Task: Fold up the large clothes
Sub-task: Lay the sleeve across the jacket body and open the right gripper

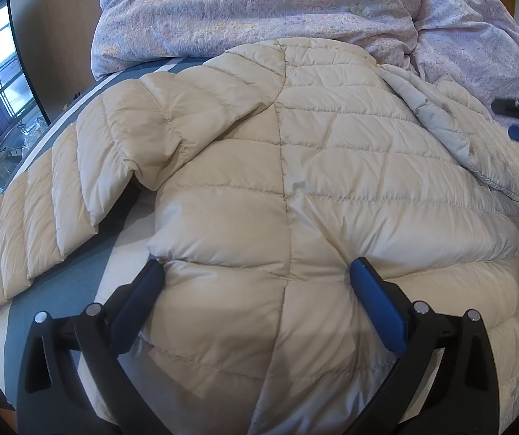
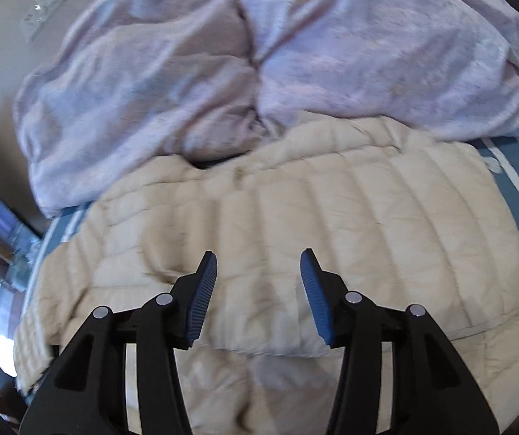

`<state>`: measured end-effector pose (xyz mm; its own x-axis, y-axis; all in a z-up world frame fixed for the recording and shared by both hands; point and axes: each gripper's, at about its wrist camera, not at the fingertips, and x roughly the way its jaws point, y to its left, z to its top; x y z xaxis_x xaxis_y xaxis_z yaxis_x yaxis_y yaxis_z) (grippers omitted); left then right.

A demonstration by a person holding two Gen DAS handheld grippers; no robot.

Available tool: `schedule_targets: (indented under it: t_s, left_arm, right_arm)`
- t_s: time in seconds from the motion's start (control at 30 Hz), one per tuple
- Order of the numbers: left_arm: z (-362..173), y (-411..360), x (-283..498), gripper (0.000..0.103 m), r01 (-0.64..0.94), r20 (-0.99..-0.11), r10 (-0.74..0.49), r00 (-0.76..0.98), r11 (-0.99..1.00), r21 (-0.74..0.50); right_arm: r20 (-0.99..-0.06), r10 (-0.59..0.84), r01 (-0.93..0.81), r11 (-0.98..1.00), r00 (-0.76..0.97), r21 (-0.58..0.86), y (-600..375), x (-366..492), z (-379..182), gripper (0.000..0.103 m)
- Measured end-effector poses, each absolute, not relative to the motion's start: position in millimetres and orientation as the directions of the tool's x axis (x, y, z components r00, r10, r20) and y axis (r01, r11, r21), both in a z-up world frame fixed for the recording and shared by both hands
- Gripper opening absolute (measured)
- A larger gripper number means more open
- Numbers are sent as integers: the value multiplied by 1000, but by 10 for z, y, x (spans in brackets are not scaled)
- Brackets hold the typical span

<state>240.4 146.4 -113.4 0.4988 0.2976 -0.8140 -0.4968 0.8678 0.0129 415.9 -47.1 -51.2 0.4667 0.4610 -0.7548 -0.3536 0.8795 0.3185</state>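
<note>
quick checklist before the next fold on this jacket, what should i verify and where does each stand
1. Left gripper open: ok, its fingers straddle a puffed part of the jacket.
2. Left grip closed on fabric: not ok, the jaws stand wide apart.
3. Right gripper open: ok, nothing between its fingers.
4. Right gripper touching the jacket: cannot tell, the right wrist view is blurred.
5. Sleeve laid out: ok, it stretches flat along the bed on the left.
6. Room beyond the jacket: not ok, the duvet is bunched against its far edge.
</note>
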Motion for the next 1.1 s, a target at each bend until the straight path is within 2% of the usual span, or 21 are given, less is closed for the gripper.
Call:
schedule_targets:
  t_s: [0.1,0.43,0.57,0.93,1.1]
  left_arm:
    - [-1135,1465,2402,101,-497,-814,298,499,868,13]
    - [-1136,1464,2402,101,-498,-813,299,499,867,13]
    - [-1135,1464,2402,101,-498,-813,299,500,867,13]
    - [-1136,1464,2401,101,-498,-813,299,500,867,13]
    - [-1139,1461,2404,101,-499,-812,300,500,867,13]
  right_arm:
    - [-769,426,-330,898,477,292,-477,4213,-617,61]
    - [-797,350,-340,920,492,195,-310,4221,-829,69]
    - [-807,339,-352,919,483,175,-230,4211,-907,82]
    - [-827,239,-385,922,509,29,37,4088,-1119,91]
    - [-822,247,-378,925,513,42,12,4092,-1137,94]
